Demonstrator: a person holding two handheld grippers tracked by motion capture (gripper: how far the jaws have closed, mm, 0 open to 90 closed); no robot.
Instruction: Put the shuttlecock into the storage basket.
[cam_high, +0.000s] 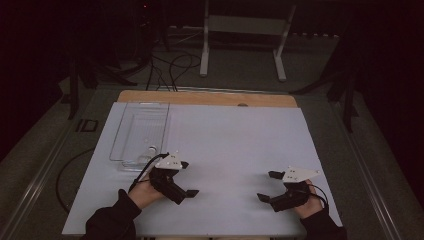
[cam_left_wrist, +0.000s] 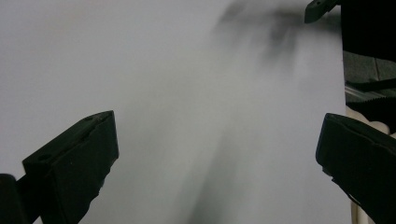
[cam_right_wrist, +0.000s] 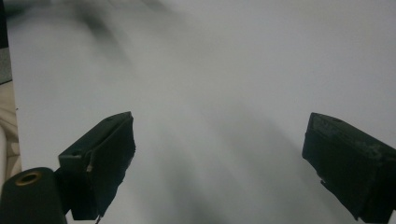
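Grippers: two, near edge | left gripper (cam_high: 186, 178) at 7 o'clock, jaws spread, empty | right gripper (cam_high: 269, 186) at 5 o'clock, jaws spread, empty | one clear tray (cam_high: 131, 131) at 10 o'clock, long axis near-to-far | something small inside its near end, hard to make out | white table (cam_high: 235, 140).

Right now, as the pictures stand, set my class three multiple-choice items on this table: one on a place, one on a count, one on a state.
1. Where does the clear tray lie on the white sheet?
A far left
B far right
C near right

2. How many grippers are held over the sheet?
A one
B two
C three

3. How do the left gripper jaws stand?
A shut
B clamped on the tray
C wide apart, empty

Key: 1 A, the tray sits ahead of the left gripper; 2 B, left plus right gripper; 3 C, bare sheet shows between them.
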